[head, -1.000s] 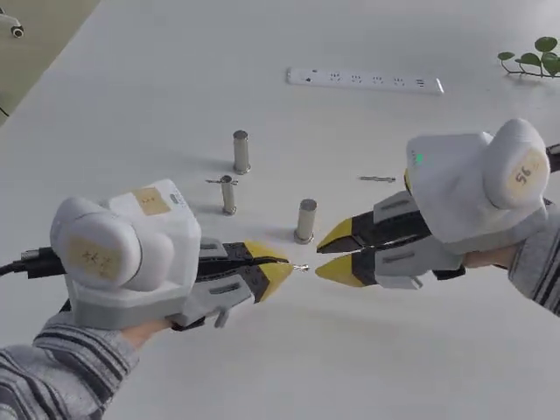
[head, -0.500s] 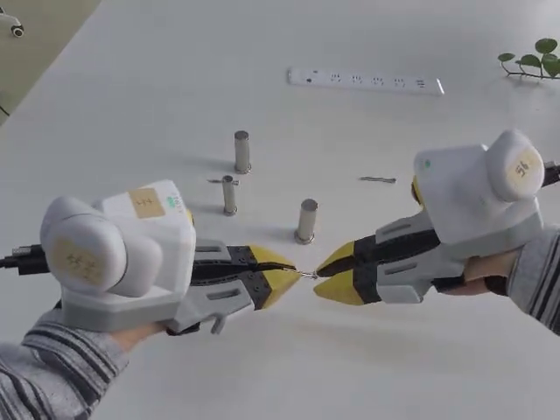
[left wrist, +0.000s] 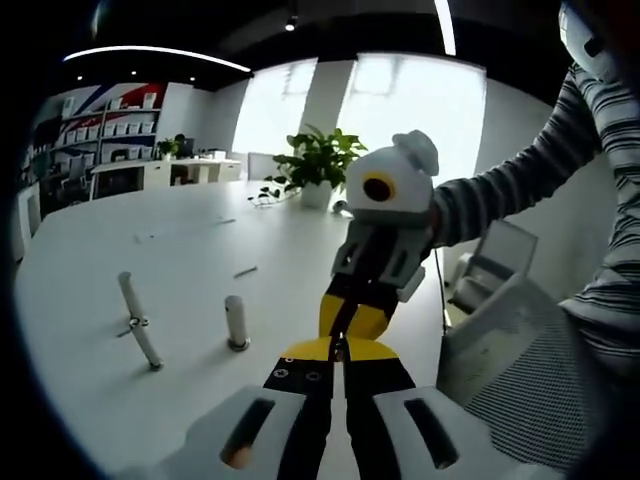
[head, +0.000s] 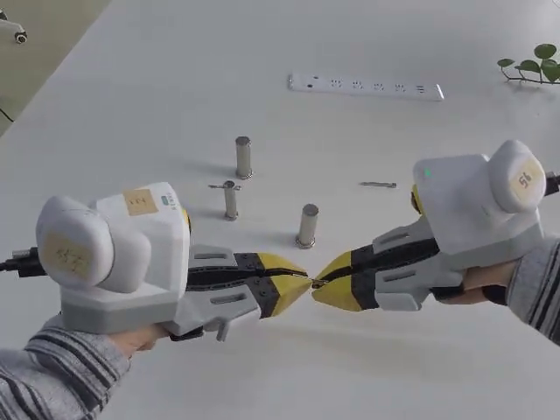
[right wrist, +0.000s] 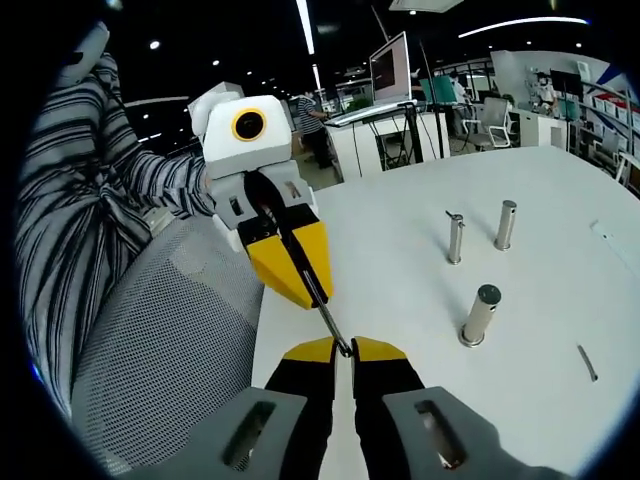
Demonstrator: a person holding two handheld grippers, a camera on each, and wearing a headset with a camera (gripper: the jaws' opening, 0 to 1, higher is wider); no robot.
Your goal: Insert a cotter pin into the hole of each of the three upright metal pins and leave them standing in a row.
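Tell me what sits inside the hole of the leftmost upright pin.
A cotter pin passes through the leftmost pin near its top, sticking out sideways. The hole itself is covered.

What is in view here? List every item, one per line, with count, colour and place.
table: one, white, under everything
metal pins: three, silver, upright mid-table
fitted cotter pin: one, silver, through the leftmost metal pin in the head view
loose cotter pin: one, silver, lying flat to the right of the metal pins
held cotter pin: one, silver, between the two tools' tips
power strip: one, white, far side of the table
plant: one, green, far right edge
chair: one, grey mesh, beside the table
sleeves: two, striped grey, near edge
left tool: one, yellow-tipped, shut on the held cotter pin
right tool: one, yellow-tipped, shut on its other end
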